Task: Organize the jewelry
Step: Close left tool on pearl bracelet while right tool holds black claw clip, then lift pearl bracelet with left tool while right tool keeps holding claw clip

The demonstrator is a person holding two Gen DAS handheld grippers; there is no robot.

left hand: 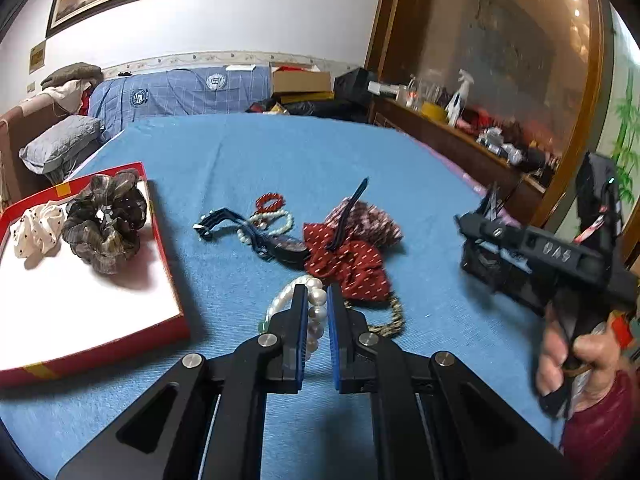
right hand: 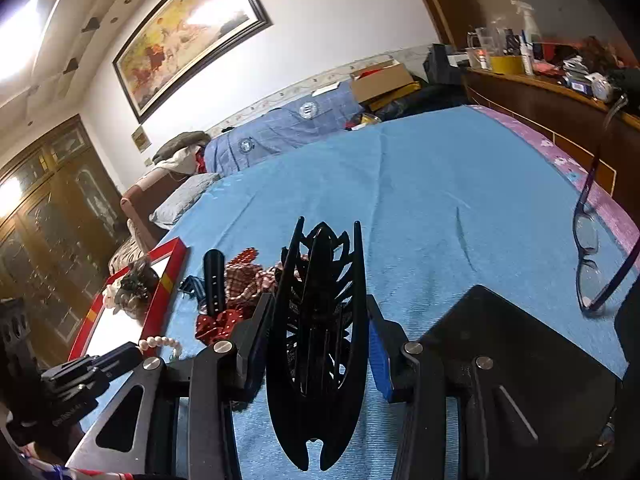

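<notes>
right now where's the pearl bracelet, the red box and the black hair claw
white pearl bracelet (left hand: 316, 312), left wrist view, on its beads
red cardboard box (left hand: 170, 256), left wrist view, on its right wall
black plastic hair claw (right hand: 320, 344), right wrist view, on its openwork body

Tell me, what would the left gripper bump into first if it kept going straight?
Most likely the pearl bracelet, which lies right at the left gripper's shut tips. The red scrunchie sits just beyond. Depth is hard to judge here, so the tips may already touch the pearls.
</notes>
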